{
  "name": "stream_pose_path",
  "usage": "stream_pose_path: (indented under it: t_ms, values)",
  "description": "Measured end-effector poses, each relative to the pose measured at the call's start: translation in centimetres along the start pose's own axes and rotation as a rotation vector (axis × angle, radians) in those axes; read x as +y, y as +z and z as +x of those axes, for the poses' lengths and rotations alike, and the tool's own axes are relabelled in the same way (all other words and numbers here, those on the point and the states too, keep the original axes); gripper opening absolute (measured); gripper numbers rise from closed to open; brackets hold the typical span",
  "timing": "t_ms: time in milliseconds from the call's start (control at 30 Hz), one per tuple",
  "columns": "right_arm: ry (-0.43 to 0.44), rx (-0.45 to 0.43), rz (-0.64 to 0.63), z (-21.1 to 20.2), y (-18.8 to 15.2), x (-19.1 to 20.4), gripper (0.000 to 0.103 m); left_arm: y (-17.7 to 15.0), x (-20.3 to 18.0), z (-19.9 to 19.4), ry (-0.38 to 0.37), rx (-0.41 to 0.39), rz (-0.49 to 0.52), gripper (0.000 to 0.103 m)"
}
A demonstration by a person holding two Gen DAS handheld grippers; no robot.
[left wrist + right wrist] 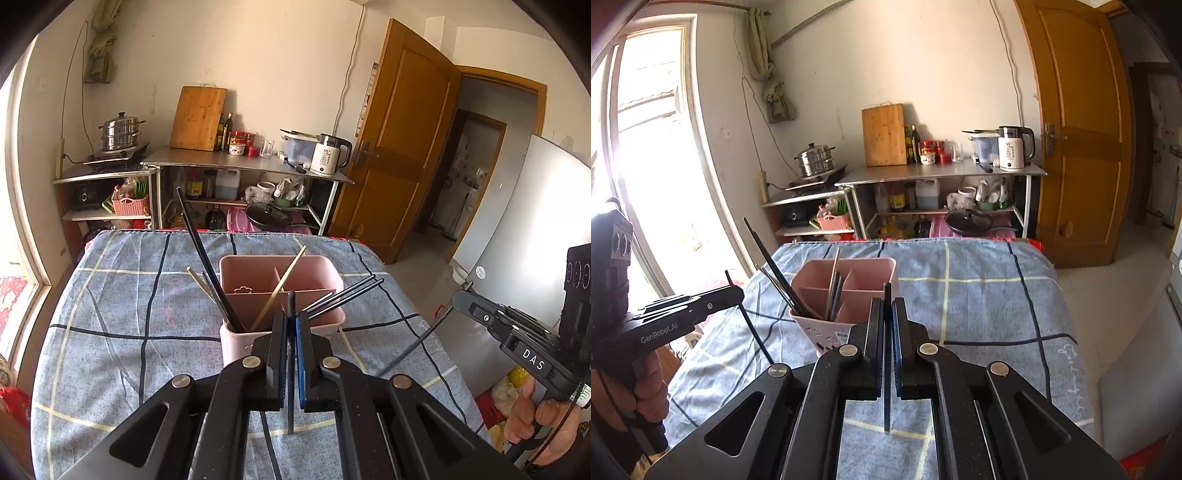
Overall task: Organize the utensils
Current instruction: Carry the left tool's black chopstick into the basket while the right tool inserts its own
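Left gripper (290,317): fingers narrowed onto one dark chopstick (291,354), which runs lengthwise between the pads, its tip poking out ahead and its tail trailing back over the cloth.
Right gripper (887,314): fingers likewise pinched on a second dark chopstick (887,362), held the same way — long axis along the fingers.
Organizer (280,291): a pink divided caddy standing on the bench (122,295), which is draped in a blue checked cloth; several dark and pale chopsticks already lean in its compartments.
Key relation: seen from the left wrist, the caddy sits straight ahead and just below the fingertips, so the left stick's tip is almost over the near compartments. From the right wrist, the caddy lies ahead and off to the left, with a gap of cloth between.
Nearer hand: the left, by my reading.
Likely next need: tip the left stick nose-down so its axis goes upright over a compartment — then let go.
Risk: a slanted release could knock the leaning sticks.
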State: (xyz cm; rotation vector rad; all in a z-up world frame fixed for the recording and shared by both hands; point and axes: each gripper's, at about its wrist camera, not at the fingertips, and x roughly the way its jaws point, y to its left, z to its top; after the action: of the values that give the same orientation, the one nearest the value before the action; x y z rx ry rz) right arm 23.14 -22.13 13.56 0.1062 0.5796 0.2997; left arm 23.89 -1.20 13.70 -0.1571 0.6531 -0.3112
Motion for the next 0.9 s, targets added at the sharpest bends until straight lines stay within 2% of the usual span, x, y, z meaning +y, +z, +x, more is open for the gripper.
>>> stream_pose_path:
  t_ms: [300,600,900]
  values:
    - [0.007,0.023,-0.004,-0.6,-1.1,0.2,0.004,-0.8,-0.5,-0.7,-0.001,0.008,0.014,0.004]
    - [0.031,-0.004,-0.022,-2.1,-0.5,0.9,0.004,-0.5,-0.8,-2.3,-0.017,0.007,0.032,0.004]
    - [0.104,-0.039,-0.017,-2.7,1.5,2.3,0.004,1.9,0.1,-4.8,-0.024,-0.028,0.03,0.004]
